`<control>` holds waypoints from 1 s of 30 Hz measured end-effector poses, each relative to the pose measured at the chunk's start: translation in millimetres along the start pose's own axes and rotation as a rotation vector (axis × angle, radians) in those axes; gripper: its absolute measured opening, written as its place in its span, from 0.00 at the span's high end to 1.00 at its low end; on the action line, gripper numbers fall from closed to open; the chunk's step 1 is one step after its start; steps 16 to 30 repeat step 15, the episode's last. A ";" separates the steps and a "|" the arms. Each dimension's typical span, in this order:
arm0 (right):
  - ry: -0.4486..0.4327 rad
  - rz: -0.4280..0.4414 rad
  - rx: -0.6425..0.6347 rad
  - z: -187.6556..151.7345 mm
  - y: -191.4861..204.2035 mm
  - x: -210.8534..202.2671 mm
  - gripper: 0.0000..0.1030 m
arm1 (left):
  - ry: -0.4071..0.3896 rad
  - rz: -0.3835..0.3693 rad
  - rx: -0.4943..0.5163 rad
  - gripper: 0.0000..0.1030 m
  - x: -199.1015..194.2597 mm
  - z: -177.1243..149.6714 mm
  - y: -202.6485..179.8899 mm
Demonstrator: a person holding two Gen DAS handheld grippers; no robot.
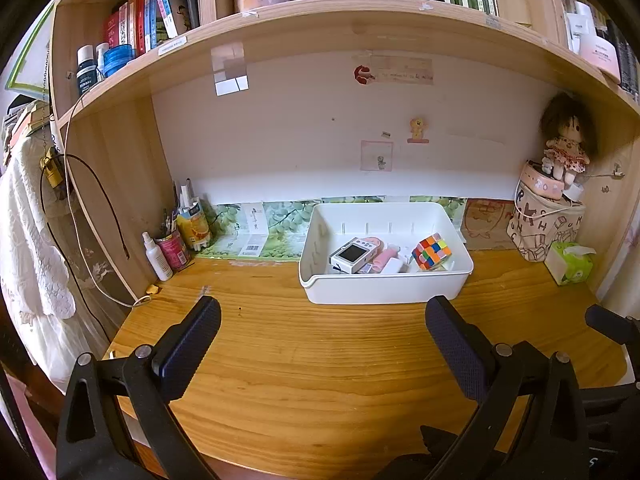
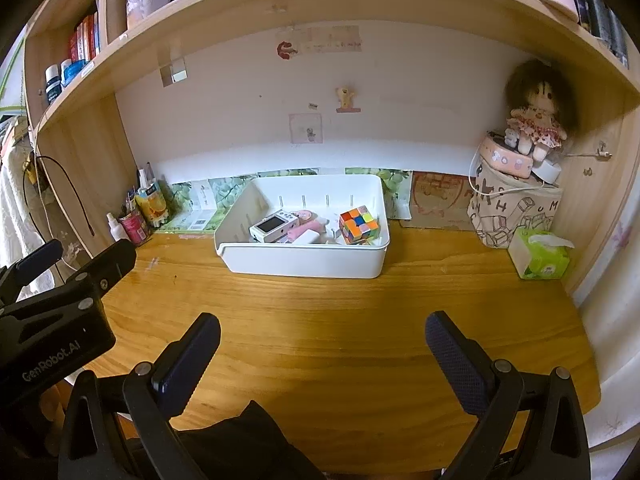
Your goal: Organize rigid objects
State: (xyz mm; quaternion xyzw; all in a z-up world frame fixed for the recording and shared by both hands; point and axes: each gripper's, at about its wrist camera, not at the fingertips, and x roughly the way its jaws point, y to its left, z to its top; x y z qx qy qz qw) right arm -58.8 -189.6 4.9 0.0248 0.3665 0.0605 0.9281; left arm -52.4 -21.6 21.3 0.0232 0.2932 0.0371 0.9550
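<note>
Left wrist view: left tool [image 1: 323, 328], jaws apart and empty, hovers over bare tabletop [image 1: 320, 360]; a white bin [image 1: 384, 290] already gathers a puzzle cube [image 1: 431, 251] and small camera [image 1: 352, 255].
Right wrist view: right tool [image 2: 323, 330], likewise apart, faces the bin [image 2: 300, 260], apparently finished.

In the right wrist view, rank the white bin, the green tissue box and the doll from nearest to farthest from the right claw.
From the right claw, open over the desk:
1. White bin, straight ahead, slightly left.
2. Green tissue box, right side of the desk.
3. Doll, back right corner, sitting up high.
</note>
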 end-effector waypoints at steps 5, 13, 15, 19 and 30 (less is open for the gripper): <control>0.000 0.000 -0.001 -0.2 -0.3 0.2 0.00 | 0.000 0.001 -0.001 0.01 0.0 0.0 0.0; 0.004 0.001 -0.001 -0.8 -0.1 0.3 0.00 | 0.002 0.000 0.004 0.01 -0.4 -1.6 -2.3; 0.004 0.000 -0.001 -0.8 0.0 0.3 0.00 | 0.003 0.002 0.003 0.01 -0.5 -1.7 -2.4; 0.004 0.000 -0.001 -0.8 0.0 0.3 0.00 | 0.003 0.002 0.003 0.01 -0.5 -1.7 -2.4; 0.004 0.000 -0.001 -0.8 0.0 0.3 0.00 | 0.003 0.002 0.003 0.01 -0.5 -1.7 -2.4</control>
